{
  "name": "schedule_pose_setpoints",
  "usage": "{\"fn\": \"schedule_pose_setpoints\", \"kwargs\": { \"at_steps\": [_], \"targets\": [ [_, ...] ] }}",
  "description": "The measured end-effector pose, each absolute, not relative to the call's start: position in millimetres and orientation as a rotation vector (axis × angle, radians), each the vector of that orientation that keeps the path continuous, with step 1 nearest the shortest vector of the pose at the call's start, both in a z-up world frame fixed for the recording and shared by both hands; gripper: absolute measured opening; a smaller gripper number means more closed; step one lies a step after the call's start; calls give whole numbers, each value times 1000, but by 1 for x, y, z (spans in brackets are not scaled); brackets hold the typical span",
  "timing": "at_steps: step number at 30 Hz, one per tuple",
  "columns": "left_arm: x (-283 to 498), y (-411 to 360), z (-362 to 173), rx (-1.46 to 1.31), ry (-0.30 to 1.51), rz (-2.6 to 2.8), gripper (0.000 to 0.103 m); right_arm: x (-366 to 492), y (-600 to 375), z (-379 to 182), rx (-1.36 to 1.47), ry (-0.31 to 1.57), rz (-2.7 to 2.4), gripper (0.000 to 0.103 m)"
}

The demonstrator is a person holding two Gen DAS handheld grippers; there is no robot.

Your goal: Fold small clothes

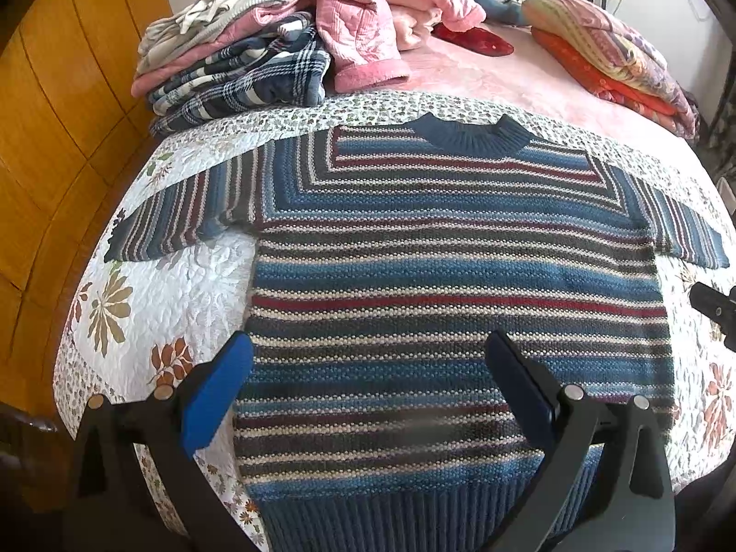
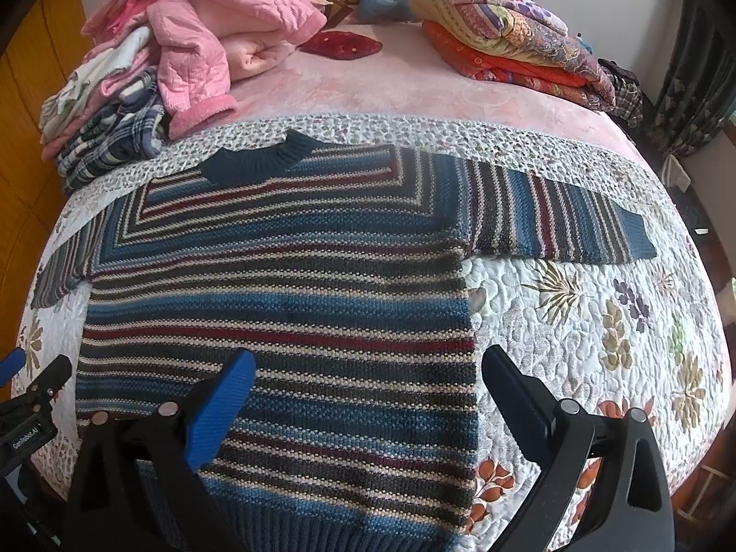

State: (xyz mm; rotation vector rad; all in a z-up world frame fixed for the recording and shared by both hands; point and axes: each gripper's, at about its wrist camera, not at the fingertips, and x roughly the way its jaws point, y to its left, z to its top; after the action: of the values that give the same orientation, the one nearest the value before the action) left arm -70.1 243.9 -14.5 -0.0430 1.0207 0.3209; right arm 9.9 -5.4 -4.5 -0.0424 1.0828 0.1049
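On the floral quilt (image 1: 152,303) covering the bed, my striped sweater (image 1: 451,276) lies flat along the near edge, folded clothes (image 1: 239,64) crowding the far-left corner, while my left gripper (image 1: 368,382) and right gripper (image 2: 368,386) hover spread, empty.

One striped sweater (image 1: 451,276), two clothes piles (image 2: 152,60), one floral quilt (image 2: 598,322).

Soft even daylight, heavy fisheye edge-warp.
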Motion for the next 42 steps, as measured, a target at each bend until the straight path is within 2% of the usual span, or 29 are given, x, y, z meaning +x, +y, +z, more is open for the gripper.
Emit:
{"fn": "schedule_pose_setpoints", "kwargs": {
  "at_steps": [8, 14, 24, 31, 39, 42],
  "targets": [
    [-55, 245, -24, -70, 1030, 309, 100, 62, -50, 4, -38, 1061, 19, 99],
    [-42, 236, -34, -71, 1025, 266, 100, 130, -144, -4, 60, 1123, -116, 99],
    [6, 190, -39, -99, 1011, 223, 100, 198, -311, -74, 260, 1254, -282, 99],
    [60, 131, -43, -71, 994, 176, 100, 220, -364, -109, 335, 1291, -313, 99],
    [92, 96, -60, -63, 1011, 161, 100, 236, -405, -144, 453, 1328, -340, 87],
    [94, 94, -66, -51, 1023, 167, 100, 234, -415, -155, 508, 1320, -327, 87]
  ]
}}
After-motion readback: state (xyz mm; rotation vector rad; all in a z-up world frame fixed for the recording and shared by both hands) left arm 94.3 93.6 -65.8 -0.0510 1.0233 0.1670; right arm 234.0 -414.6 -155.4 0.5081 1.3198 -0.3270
